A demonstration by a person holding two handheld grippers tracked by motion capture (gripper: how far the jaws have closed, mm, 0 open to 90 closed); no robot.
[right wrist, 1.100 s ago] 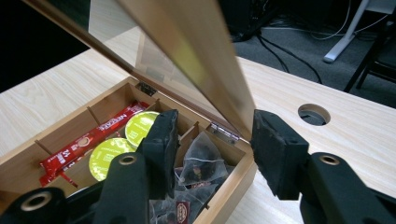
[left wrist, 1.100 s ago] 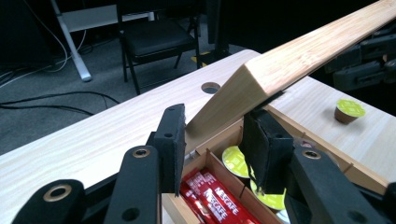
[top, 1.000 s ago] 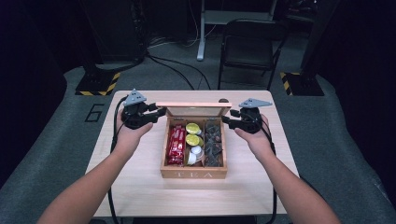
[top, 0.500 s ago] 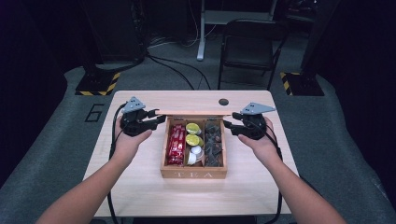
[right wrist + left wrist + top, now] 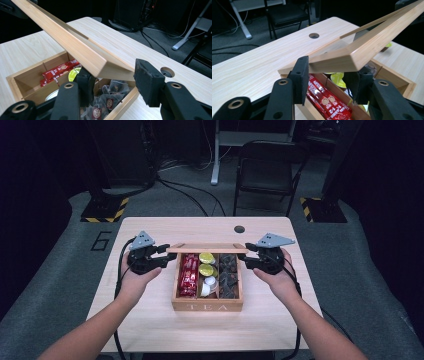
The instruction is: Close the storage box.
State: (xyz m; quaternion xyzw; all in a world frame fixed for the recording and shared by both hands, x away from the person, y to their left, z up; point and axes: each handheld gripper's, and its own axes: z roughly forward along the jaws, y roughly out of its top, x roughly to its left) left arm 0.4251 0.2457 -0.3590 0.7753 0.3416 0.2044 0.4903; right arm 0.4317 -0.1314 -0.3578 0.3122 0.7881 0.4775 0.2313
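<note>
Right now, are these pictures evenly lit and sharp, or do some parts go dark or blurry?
High view: the table is brightly lit, while the room beyond fades almost black and the whole picture looks slightly soft. Left gripper view: the raised lid and red packets are sharp, the chair behind dim. Right gripper view: the lid glows pale, the background stays dark.

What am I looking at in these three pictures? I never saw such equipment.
A person holds a tool with two black fingers in each hand: the left gripper and the right gripper. One picture looks down from above; the other two come from cameras on the grippers. On the wooden table stands an open tea box with red sachets, yellow capsules and dark tea bags. Its lid is raised, each end between one gripper's fingers; the left fingers have just been opening.
</note>
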